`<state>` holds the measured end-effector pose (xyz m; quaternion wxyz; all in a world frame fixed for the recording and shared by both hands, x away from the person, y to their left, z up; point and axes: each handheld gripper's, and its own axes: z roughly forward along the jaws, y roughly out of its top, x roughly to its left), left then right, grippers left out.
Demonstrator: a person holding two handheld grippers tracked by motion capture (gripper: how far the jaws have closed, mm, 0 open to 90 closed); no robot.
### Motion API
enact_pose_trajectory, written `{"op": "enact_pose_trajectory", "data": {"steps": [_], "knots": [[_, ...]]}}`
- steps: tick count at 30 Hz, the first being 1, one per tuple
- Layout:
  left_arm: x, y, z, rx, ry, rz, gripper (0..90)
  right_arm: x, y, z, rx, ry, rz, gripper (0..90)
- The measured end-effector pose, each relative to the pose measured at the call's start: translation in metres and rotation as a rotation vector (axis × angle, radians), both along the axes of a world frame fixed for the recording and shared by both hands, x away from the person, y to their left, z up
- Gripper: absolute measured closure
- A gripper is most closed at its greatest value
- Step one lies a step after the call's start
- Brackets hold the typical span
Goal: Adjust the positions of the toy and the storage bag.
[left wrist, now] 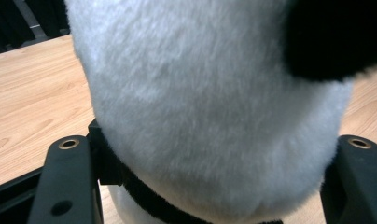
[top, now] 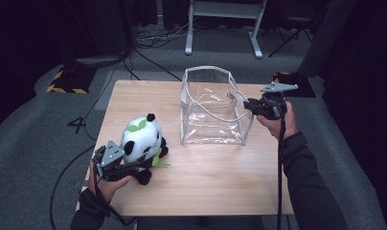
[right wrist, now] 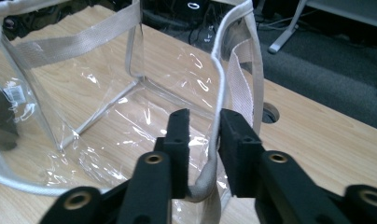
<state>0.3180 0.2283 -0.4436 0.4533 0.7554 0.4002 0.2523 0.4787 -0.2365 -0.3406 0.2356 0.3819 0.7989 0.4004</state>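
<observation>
A black-and-white panda plush (top: 142,139) with green leaves on it sits at the near left of the wooden table (top: 206,187). My left gripper (top: 139,165) comes at it from the left, shut on its lower body. In the left gripper view the white fur of the panda plush (left wrist: 214,116) bulges between the two black jaws of the left gripper (left wrist: 214,144). A clear plastic bag (top: 213,108) with white trim stands open at the table's middle back. My right gripper (top: 249,104) is at its right wall, and its jaws (right wrist: 204,126) pinch the bag's white rim (right wrist: 217,70).
A round cable hole (right wrist: 269,112) is in the tabletop just beyond the bag. Behind the table stand a white desk frame (top: 225,28) and a black-and-yellow taped base (top: 67,81), with cables on the grey floor. Bare wood lies in front of the bag.
</observation>
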Motion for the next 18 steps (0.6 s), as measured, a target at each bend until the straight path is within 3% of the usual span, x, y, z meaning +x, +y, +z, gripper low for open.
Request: {"op": "enact_pose_trajectory", "data": {"steps": [1,5,12,18], "knots": [[0.001,-0.001,0.0,-0.001,0.004,0.0,32.0,-0.001,0.001,0.001,-0.027,0.005,0.011,84.0],[0.003,-0.001,0.0,-0.006,0.004,0.002,32.0,-0.007,0.001,0.002,-0.054,-0.012,0.034,85.6],[0.006,-0.002,0.0,-0.021,0.005,0.009,31.4,-0.022,-0.004,0.003,-0.045,-0.006,0.058,85.8],[0.008,-0.002,0.0,-0.031,0.008,0.009,30.7,-0.037,-0.015,0.004,-0.004,0.034,0.036,85.8]]}}
